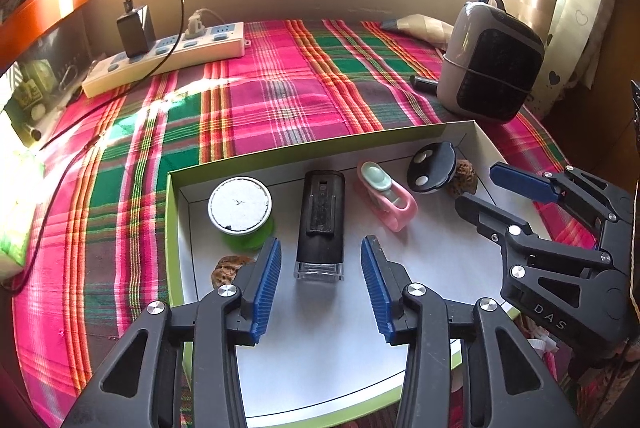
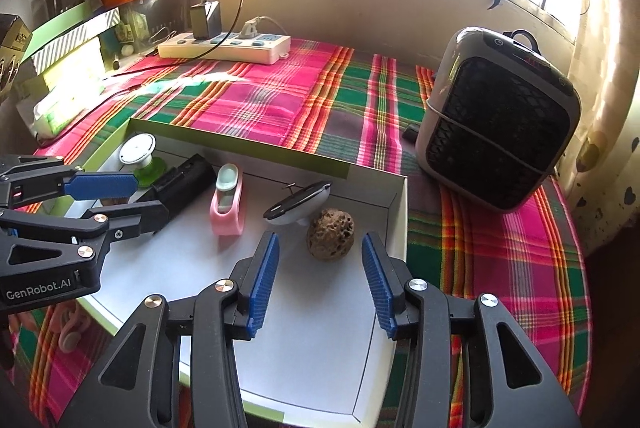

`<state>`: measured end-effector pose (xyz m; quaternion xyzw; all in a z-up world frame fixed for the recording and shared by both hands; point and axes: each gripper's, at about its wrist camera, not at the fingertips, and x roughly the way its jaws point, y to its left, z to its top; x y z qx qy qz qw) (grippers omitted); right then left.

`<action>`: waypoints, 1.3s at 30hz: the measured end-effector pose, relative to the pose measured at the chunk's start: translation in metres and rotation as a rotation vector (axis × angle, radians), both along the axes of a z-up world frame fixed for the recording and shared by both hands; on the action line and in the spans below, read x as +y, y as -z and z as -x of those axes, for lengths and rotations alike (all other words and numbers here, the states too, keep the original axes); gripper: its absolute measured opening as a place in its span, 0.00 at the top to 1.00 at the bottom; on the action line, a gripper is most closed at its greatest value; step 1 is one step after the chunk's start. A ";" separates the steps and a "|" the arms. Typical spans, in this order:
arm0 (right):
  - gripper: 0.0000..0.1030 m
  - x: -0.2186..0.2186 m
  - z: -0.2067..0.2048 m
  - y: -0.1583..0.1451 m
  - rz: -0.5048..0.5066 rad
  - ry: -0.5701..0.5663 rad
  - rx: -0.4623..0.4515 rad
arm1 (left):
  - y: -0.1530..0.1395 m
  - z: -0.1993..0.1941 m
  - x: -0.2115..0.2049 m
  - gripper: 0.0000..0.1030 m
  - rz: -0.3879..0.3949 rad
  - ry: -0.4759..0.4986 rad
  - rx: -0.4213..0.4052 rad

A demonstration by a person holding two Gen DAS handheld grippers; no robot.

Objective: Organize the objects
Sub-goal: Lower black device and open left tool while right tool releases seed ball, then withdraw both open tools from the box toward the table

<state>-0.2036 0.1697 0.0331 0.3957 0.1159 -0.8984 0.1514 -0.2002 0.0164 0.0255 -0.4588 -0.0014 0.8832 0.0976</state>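
Left wrist view: we see the plaid cloth (image 1: 280, 84) | white box (image 1: 320, 348) on it | left gripper (image 1: 321, 260) jaws wide, holding nothing, over the black stamp (image 1: 322, 216) in the box | right gripper (image 2: 320, 252) jaws wide, holding nothing, walnut (image 2: 330, 234) between the fingers, apart from both.
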 end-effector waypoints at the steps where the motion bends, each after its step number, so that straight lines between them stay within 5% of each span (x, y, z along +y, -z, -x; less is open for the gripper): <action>1: 0.57 0.000 -0.002 -0.001 0.001 0.003 0.002 | -0.001 -0.002 -0.001 0.61 -0.001 -0.008 0.006; 27: 0.57 0.010 -0.060 -0.018 0.107 0.054 0.037 | -0.027 -0.070 -0.030 0.61 -0.059 -0.054 0.094; 39: 0.57 0.020 -0.096 -0.021 0.151 0.071 0.052 | -0.017 -0.106 -0.046 0.61 -0.091 -0.058 0.093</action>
